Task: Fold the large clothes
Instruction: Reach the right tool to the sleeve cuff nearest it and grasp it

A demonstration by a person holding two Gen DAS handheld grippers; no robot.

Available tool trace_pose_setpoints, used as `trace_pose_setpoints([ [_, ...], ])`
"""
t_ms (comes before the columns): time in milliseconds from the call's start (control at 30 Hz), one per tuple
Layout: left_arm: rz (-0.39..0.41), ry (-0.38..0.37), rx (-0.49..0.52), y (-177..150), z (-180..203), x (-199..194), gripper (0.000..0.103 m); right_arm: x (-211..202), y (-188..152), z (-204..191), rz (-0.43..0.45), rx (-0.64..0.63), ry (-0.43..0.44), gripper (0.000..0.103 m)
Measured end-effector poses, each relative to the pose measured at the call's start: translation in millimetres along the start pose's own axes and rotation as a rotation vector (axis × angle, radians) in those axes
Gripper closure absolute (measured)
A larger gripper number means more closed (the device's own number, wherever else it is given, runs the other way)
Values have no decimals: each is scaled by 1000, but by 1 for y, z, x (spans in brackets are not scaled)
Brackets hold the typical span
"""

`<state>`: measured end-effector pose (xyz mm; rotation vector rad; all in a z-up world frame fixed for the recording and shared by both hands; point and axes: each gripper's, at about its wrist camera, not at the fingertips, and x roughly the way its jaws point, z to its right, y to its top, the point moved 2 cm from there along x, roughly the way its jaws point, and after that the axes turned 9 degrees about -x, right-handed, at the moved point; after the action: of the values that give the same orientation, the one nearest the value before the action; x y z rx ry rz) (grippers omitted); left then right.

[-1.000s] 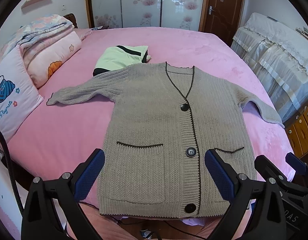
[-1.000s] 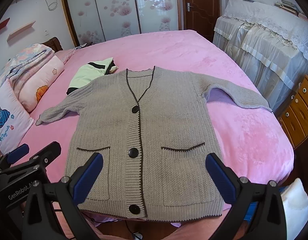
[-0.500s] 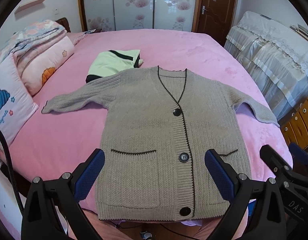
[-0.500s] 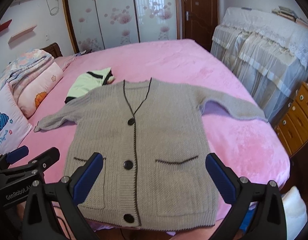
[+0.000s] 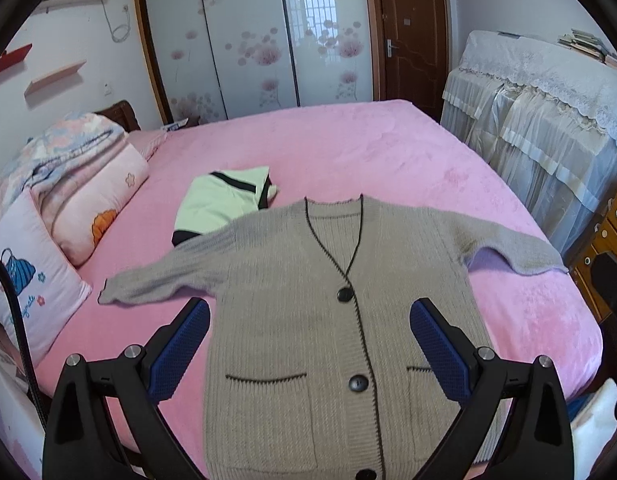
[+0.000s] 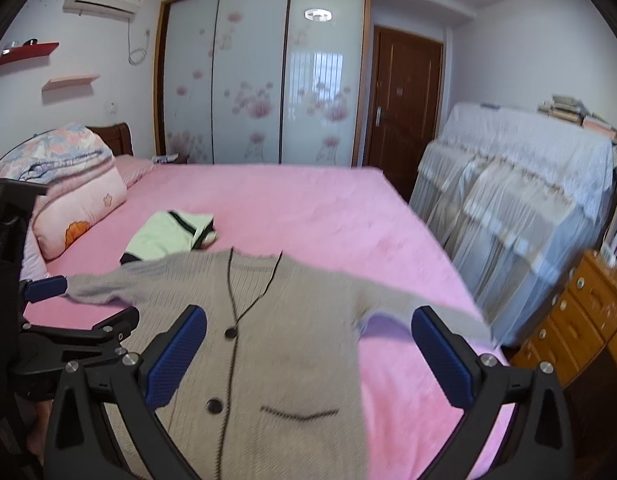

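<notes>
Your left gripper (image 5: 308,344) and right gripper (image 6: 308,344) both gape empty above the grey cardigan (image 5: 308,320) spread flat along the bed's (image 5: 348,148) near edge.

Two wrist views from the bed's foot

Both face the wardrobe (image 5: 252,36), sharing the grey cardigan (image 5: 308,320); the right looks more level.

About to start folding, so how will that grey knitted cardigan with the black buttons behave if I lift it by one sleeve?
The grey knitted cardigan looks chunky and loose, so it would probably hang floppy and stretch. It lies flat on the plush pink bedspread, which may drag at it. Its hem overhangs the bed's edge, so it might slide.
</notes>
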<state>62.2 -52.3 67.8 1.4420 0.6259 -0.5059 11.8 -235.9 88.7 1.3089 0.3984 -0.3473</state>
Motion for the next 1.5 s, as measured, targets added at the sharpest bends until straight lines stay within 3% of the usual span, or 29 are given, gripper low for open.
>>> trace_pose_setpoints([
  [200,33,-42,-2,24,29,2,3,1,14,36,60,15,-38,0],
  [400,90,-74,20,42,73,17,3,30,17,82,36,45,-82,0],
  [600,51,-122,46,42,125,64,3,103,-15,139,-118,127,-124,0],
  [933,-114,-132,-20,-1,175,201,3,220,-125,265,-358,516,-101,3],
  [1167,-190,-116,-13,-28,197,264,3,288,-205,322,-473,809,-89,20],
  [1333,-228,-114,-20,-33,202,288,3,324,-240,336,-518,904,-96,31],
  [1433,-234,-117,-12,-35,201,293,3,350,-259,337,-561,944,-88,44],
  [1500,-239,-112,-5,-36,198,294,3,358,-260,333,-576,915,-123,59],
])
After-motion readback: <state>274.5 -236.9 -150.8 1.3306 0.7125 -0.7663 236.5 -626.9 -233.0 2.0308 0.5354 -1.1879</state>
